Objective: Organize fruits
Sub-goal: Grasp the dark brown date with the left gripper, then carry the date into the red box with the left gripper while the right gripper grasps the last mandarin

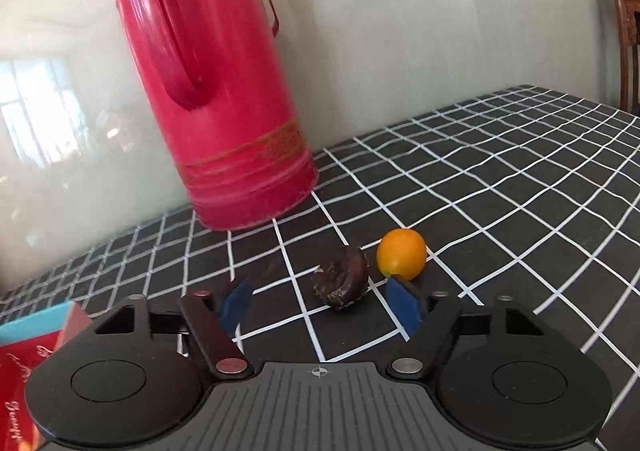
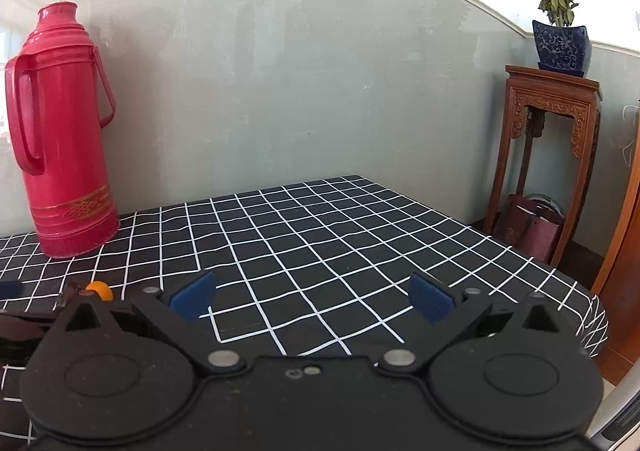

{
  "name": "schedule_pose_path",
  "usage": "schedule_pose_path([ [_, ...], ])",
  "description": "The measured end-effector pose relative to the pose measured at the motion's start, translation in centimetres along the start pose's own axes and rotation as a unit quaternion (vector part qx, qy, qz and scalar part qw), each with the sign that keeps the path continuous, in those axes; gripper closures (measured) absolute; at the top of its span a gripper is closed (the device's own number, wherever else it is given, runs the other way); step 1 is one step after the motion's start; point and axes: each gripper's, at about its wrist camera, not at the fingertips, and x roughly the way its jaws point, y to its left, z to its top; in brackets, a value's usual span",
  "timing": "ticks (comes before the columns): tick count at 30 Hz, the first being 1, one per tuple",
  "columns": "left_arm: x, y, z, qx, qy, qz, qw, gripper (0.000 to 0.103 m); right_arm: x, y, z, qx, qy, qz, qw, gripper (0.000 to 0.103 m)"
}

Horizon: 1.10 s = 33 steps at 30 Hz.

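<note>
Red flask (image 1: 216,91) (blurry) behind fruits, prob. clear.

Black gripper (image 1: 320,301), blue pads (image 1: 404,303)

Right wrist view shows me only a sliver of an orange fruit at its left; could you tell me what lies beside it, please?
Observer: A dark brown, wrinkled fruit lies just left of the orange fruit.
Operator: Is the left gripper holding either?
Observer: No; the left gripper is open, the dark fruit between its fingers, untouched.
Operator: Anything else nearby?
Observer: A red box at the left wrist view's left edge.
</note>
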Motion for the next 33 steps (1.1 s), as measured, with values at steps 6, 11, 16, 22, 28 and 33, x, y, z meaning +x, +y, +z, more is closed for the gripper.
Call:
schedule_pose_path([
  [6,1.9,-0.1,0.3,-0.005,0.010,-0.002,0.9999,0.037,0.0,-0.2,0.0,0.007,0.002,0.008,1.000,0.006],
  [11,2.7,-0.2,0.8,-0.010,0.017,-0.020,0.9996,0.069,0.0,0.1,0.0,0.009,0.005,0.015,1.000,0.006],
  [16,2.3,-0.4,0.4,-0.015,0.014,-0.014,0.9997,0.070,-0.2,0.5,0.0,0.004,0.003,0.020,1.000,0.006],
  [22,-0.4,0.5,-0.2,-0.032,-0.012,0.007,0.9994,0.070,-0.6,0.7,0.2,0.002,-0.005,0.023,1.000,0.006],
  [28,-5.0,4.0,-0.7,-0.067,-0.052,0.070,0.9939,0.070,-0.9,1.6,0.0,-0.013,-0.008,0.026,1.000,0.006],
  [33,-7.9,9.0,-1.9,-0.114,-0.055,0.139,0.9821,0.070,-1.3,2.6,-0.3,-0.030,-0.010,0.034,0.999,0.006],
])
